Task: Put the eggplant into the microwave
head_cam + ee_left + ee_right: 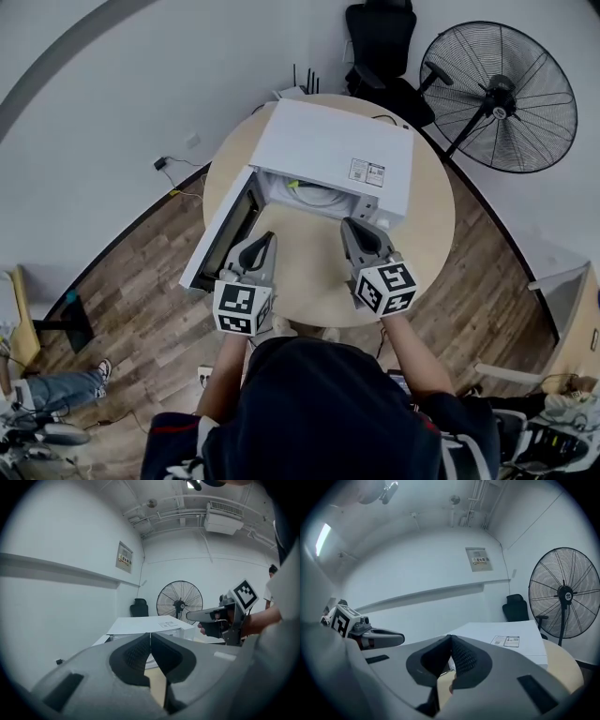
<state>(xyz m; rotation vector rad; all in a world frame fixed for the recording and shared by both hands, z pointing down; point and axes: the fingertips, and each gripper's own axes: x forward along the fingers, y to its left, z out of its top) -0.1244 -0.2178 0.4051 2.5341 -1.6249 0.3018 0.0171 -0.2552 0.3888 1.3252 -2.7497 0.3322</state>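
A white microwave [328,150] stands on the round wooden table [427,225], its door [220,234] swung open to the left. Inside I see a white turntable [319,197] and a small yellow-green bit [292,185] that I cannot identify. No eggplant shows on the table or in either gripper. My left gripper [269,240] hangs in front of the open door, jaws closed tip to tip [150,634] on nothing. To its right, my right gripper [349,225] is also shut and empty [450,637], just before the microwave's front right corner.
A large black pedestal fan [497,94] and a black office chair [380,42] stand behind the table. Cables and a wall socket [192,141] lie at the left wall. Someone's legs and shoes [66,386] are at the lower left on the wooden floor.
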